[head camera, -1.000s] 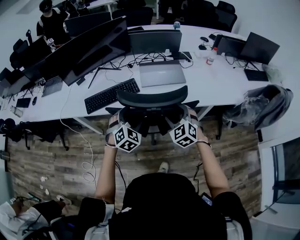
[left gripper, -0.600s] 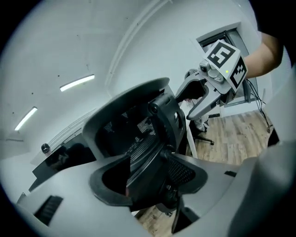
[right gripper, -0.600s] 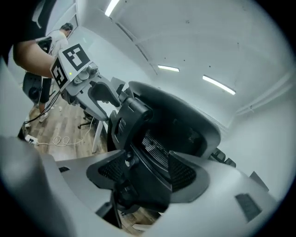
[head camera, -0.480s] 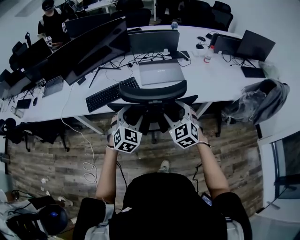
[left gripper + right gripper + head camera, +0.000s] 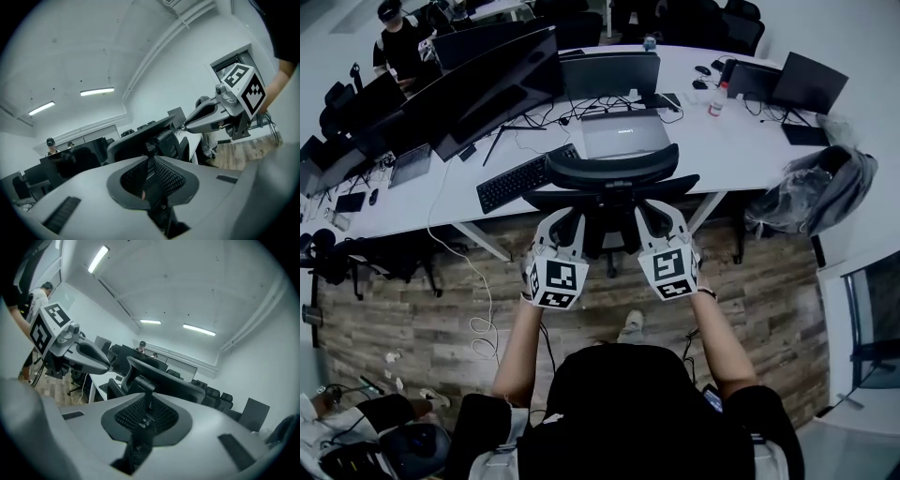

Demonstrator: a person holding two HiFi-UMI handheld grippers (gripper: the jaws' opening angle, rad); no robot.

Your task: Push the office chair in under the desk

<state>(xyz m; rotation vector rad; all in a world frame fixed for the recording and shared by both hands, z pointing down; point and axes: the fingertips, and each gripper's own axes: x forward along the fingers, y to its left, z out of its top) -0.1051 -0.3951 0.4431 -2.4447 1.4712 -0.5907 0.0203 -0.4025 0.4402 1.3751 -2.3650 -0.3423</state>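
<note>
The black office chair (image 5: 614,169) stands with its back toward me, and its headrest reaches the edge of the white desk (image 5: 727,164). My left gripper (image 5: 565,217) is at the left side of the backrest and my right gripper (image 5: 654,211) at the right side. Both jaws have just been closing and now pinch a thin dark part of the backrest. In the left gripper view that strip runs between the jaws (image 5: 150,161), with the right gripper (image 5: 187,125) beside the headrest. The right gripper view shows the same at its own jaws (image 5: 145,408).
On the desk lie a laptop (image 5: 623,139), a keyboard (image 5: 520,181), cables and a row of monitors (image 5: 487,89). A chair with a grey bag (image 5: 820,192) stands at the right. A white cable (image 5: 478,319) trails on the wooden floor. A person (image 5: 398,42) sits far left.
The chair has rolled forward toward the desk. Both grippers went forward and up with it, and their jaws went from wide open to shut on the backrest.
</note>
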